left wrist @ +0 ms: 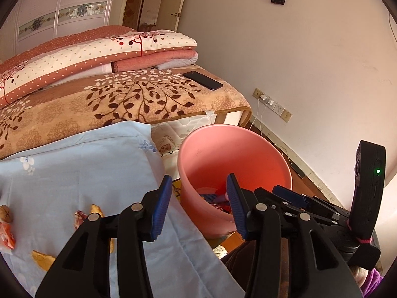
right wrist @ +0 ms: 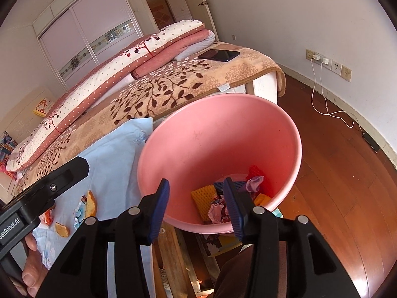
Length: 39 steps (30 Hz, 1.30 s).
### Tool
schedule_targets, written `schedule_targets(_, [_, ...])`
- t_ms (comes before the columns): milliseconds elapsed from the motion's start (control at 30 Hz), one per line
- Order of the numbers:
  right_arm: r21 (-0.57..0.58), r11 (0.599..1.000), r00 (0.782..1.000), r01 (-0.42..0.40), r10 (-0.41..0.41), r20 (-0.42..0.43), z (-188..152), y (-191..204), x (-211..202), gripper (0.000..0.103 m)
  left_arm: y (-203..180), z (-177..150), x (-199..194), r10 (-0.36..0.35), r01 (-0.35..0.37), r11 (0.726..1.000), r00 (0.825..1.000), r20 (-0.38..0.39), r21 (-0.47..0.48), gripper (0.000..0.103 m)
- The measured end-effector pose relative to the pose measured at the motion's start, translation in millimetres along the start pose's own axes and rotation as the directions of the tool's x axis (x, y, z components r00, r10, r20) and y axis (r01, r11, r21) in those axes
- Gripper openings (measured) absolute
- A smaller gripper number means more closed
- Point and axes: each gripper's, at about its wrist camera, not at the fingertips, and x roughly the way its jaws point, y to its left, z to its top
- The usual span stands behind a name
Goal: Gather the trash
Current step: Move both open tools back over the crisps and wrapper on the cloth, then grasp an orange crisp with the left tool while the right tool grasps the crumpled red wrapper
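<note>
A pink bucket (left wrist: 233, 159) (right wrist: 223, 134) stands beside the bed and holds a yellow foam piece (right wrist: 202, 198), crumpled wrappers (right wrist: 218, 211) and a purple wrapper (right wrist: 255, 182). My right gripper (right wrist: 196, 208) hangs open over the bucket's near rim with nothing between its blue pads. My left gripper (left wrist: 198, 206) is open and empty, over the edge of a pale blue sheet (left wrist: 86, 168) next to the bucket. On the sheet lie orange peels (left wrist: 42, 258) (right wrist: 90, 203), a small wrapper (left wrist: 80, 218) (right wrist: 79, 211) and a walnut (left wrist: 6, 213).
A black phone (left wrist: 203, 80) (right wrist: 219, 55) lies on the leaf-patterned blanket (left wrist: 124, 104), with folded quilts (left wrist: 99, 52) behind it. Chargers and white cables (right wrist: 320, 84) hang from wall sockets on the right. The floor (right wrist: 335, 186) is wood. A hand (right wrist: 32, 273) holds the left gripper's black frame (right wrist: 49, 186).
</note>
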Motion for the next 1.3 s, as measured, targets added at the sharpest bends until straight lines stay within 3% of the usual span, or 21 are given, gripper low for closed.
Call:
schedule_targets(267, [-0.055, 0.996, 0.998, -0.064, 0.063, -0.016, -9, 38, -1, 0.05, 34, -11, -28, 0.081, -0.078, 0.995, 0.996, 0.037, -0.069, 0.046])
schedule_targets(533, [-0.13, 0.984, 0.991, -0.12, 0.112, -0.071, -22, 79, 6, 0.051, 60, -27, -56, 0.19, -0.183, 0.979, 0.979, 0.072, -0.088, 0.046])
schedule_targets(800, [-0.231, 0.959, 0.983, -0.163, 0.139, -0.118, -30, 117, 13, 0.051, 89, -46, -70, 0.285, -0.277, 0.952, 0.957, 0.048, -0.126, 0.046])
schedule_targets(1300, [-0.386, 0.894, 0.966, -0.227, 0.157, -0.205, -54, 176, 27, 0.051, 135, -73, -88, 0.376, -0.373, 0.904, 0.926, -0.027, -0.209, 0.046])
